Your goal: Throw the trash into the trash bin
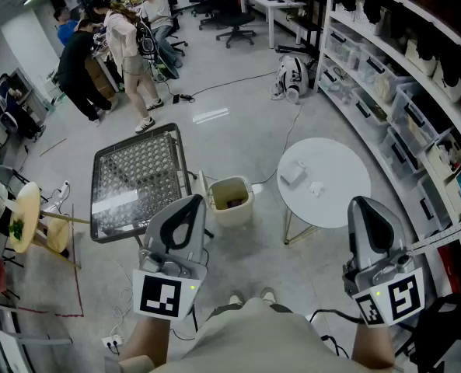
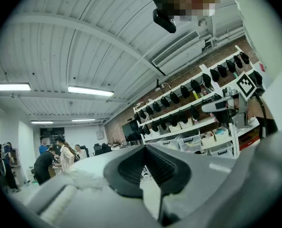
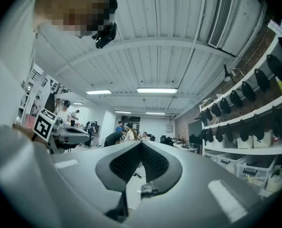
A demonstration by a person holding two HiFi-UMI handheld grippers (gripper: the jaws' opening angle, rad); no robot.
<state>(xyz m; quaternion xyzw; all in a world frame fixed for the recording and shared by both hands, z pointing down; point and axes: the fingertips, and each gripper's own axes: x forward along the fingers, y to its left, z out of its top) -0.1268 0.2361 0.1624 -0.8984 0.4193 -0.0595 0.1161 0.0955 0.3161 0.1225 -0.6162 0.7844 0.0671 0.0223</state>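
Trash (image 1: 292, 172), white and crumpled, lies on the round white table (image 1: 343, 162), with a smaller white scrap just beside it, well apart from both tools. Beige trash bin (image 1: 232, 210) stands open on the floor just left of that table, next to a black mesh-topped stand (image 1: 137, 179). Left gripper (image 1: 188, 204) is level and aimed toward the bin, jaws together, nothing between them. Right gripper (image 1: 368, 206) is near the table's edge, jaws likewise closed and empty. People (image 1: 129, 37) are grouped at the far end.
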